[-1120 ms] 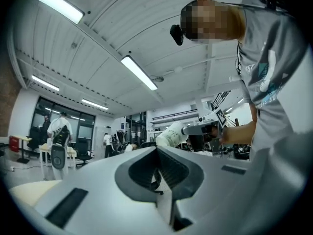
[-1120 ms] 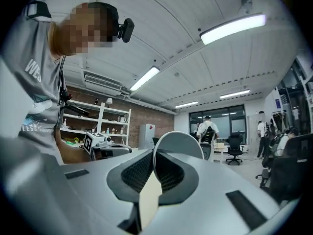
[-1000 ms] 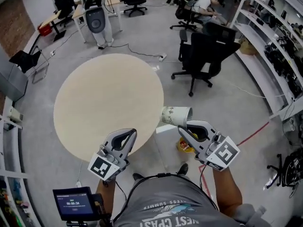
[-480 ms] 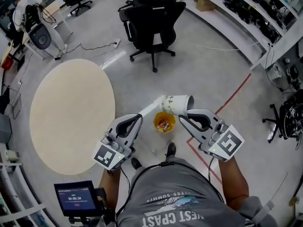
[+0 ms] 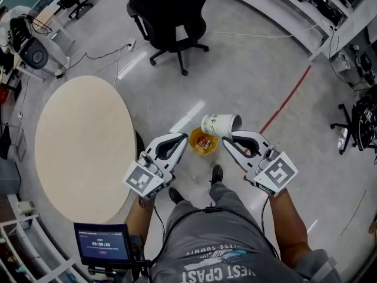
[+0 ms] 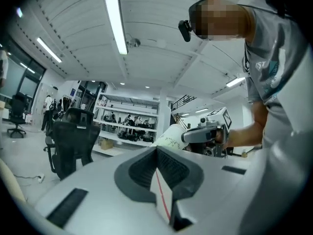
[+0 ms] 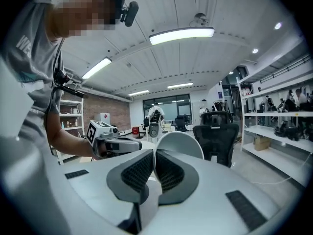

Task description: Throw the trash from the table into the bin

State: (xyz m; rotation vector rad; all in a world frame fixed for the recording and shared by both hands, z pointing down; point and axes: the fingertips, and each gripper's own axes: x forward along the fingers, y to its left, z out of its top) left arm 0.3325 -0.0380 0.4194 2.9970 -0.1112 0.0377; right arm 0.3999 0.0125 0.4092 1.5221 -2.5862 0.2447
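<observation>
A white paper cup [image 5: 219, 124] lies tilted on its side in the air, my right gripper [image 5: 232, 137] shut on its rim. It hangs over the far right edge of the small yellow bin [image 5: 203, 143], which stands on the floor with wrappers inside. My left gripper [image 5: 184, 139] is shut and empty, just left of the bin. In the right gripper view the cup [image 7: 178, 143] rises from the closed jaws of the right gripper [image 7: 154, 153]. The left gripper view shows the left gripper [image 6: 157, 151] with its pads together and the cup [image 6: 168, 136] beyond them. The round beige table [image 5: 85, 140] is at the left.
A black office chair [image 5: 171, 16] stands on the grey floor beyond the bin. A red floor line [image 5: 285, 99] runs off to the right, towards shelves. The person's shoes [image 5: 217, 173] are just behind the bin. A small screen [image 5: 103, 244] hangs at lower left.
The view has swung from the table to the floor. Both grippers have moved away from the table edge and lower, and the cup now hangs over the bin.
</observation>
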